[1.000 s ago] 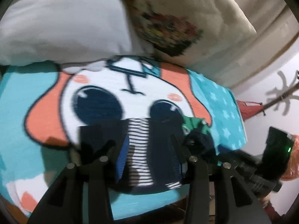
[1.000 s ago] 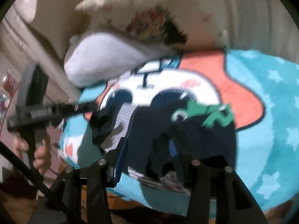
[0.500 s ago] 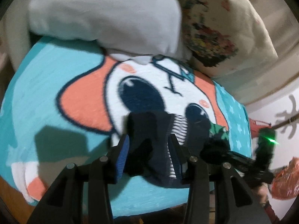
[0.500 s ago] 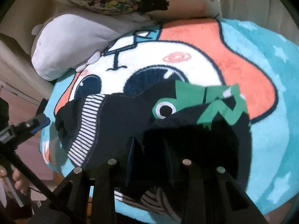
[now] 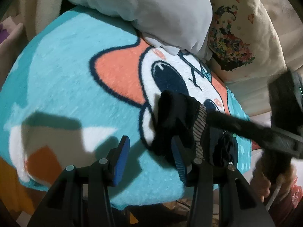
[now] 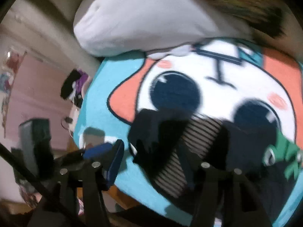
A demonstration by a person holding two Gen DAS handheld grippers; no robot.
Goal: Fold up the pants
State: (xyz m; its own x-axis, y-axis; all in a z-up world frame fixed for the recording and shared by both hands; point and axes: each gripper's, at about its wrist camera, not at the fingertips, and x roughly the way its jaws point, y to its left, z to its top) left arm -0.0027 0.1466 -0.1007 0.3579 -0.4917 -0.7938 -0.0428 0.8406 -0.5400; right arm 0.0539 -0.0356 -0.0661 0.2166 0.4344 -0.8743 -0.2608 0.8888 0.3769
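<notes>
One cartoon-print blanket (image 5: 66, 87) covers the bed beneath two pillows (image 5: 151, 9), with one pair of dark pants (image 6: 198, 143) bunched at lower right. The left tool (image 5: 151, 157) gapes, empty since half a second ago; the right tool (image 6: 151, 162), just opened, straddles the striped waistband. Motion blur smears the right view.

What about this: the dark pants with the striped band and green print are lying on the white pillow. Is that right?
Not quite. The dark pants with the striped band and green print lie on the teal cartoon blanket, not on the white pillow. The pillow sits beyond them, at the blanket's far edge. The right wrist view shows this.
</notes>
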